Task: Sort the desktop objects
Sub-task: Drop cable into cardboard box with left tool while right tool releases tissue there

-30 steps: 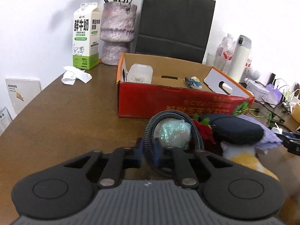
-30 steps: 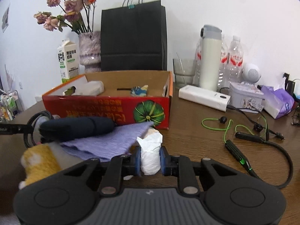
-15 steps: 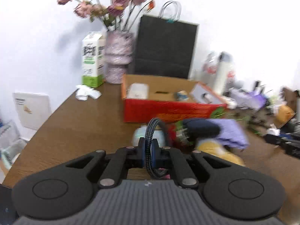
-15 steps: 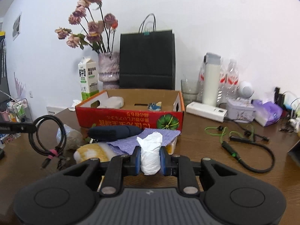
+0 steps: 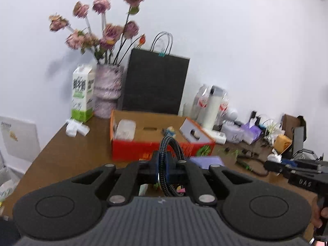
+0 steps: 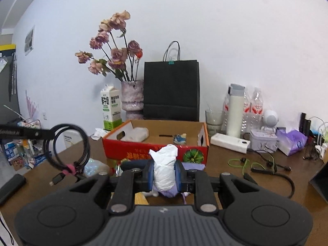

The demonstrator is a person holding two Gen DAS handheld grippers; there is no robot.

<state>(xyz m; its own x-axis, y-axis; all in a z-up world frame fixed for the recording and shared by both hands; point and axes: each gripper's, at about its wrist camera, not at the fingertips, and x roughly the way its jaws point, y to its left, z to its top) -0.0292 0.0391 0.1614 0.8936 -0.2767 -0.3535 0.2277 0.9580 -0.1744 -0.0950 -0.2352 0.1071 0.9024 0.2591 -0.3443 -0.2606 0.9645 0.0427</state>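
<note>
Two loads up at once, both headed for the red box [image 6: 155, 149]!
Left gripper [image 5: 163, 171] is clamped on the coiled cable [image 6: 69, 147], hanging free above the table [image 5: 61, 160]; right gripper [image 6: 164, 174] is pinched tight on the crumpled tissue [image 6: 165, 168]. Risks, I'd say: the dangling plug could snag the box wall, or the soft tissue could slip out early.

Milk carton [image 6: 110, 108] left of vase [image 6: 132, 99], box [image 6: 155, 143] in front.
</note>
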